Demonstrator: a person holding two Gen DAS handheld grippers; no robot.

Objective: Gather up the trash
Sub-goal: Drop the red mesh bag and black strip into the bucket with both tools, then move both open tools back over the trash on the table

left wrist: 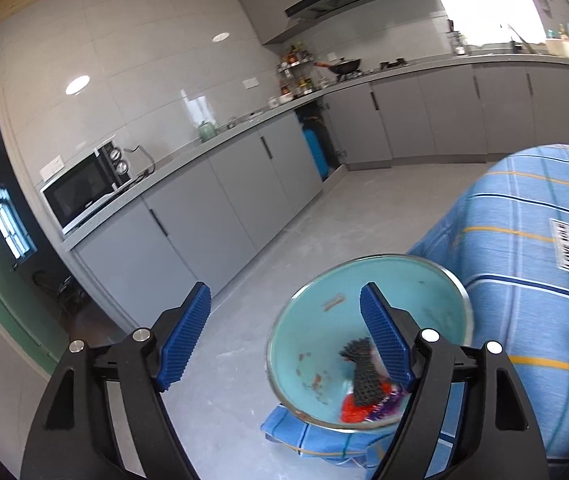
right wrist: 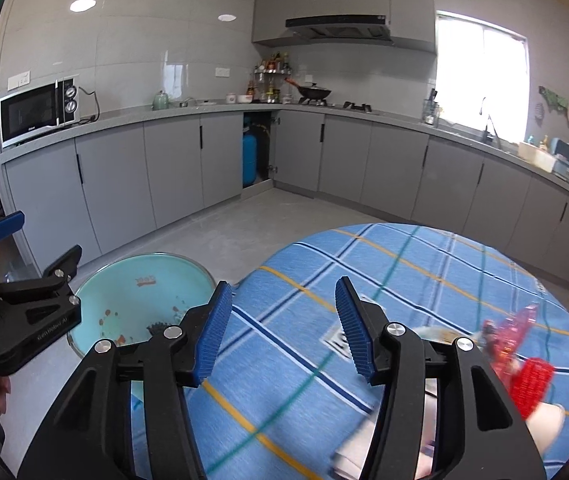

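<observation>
Left wrist view: the left gripper (left wrist: 284, 336) hangs with jaws wide and empty over the teal basin (left wrist: 436, 276), where mesh and wrapper scraps (left wrist: 364, 384) lie. Right wrist view: right gripper (right wrist: 282, 330) jaws wide, empty; right of the basin (right wrist: 140, 268), on the tablecloth (right wrist: 384, 264), sits a pink wrapper (right wrist: 518, 326). It looks light and crinkly, so pinch its middle.

Round worktop (right wrist: 424, 280) under blue plaid cloth. On it: white label tag (right wrist: 338, 338), pink wrapper (right wrist: 514, 330), red mesh scrap (right wrist: 532, 384), pale blurred item. Grey floor (right wrist: 236, 220) carries turquoise basin (right wrist: 144, 276) beside worktop.
</observation>
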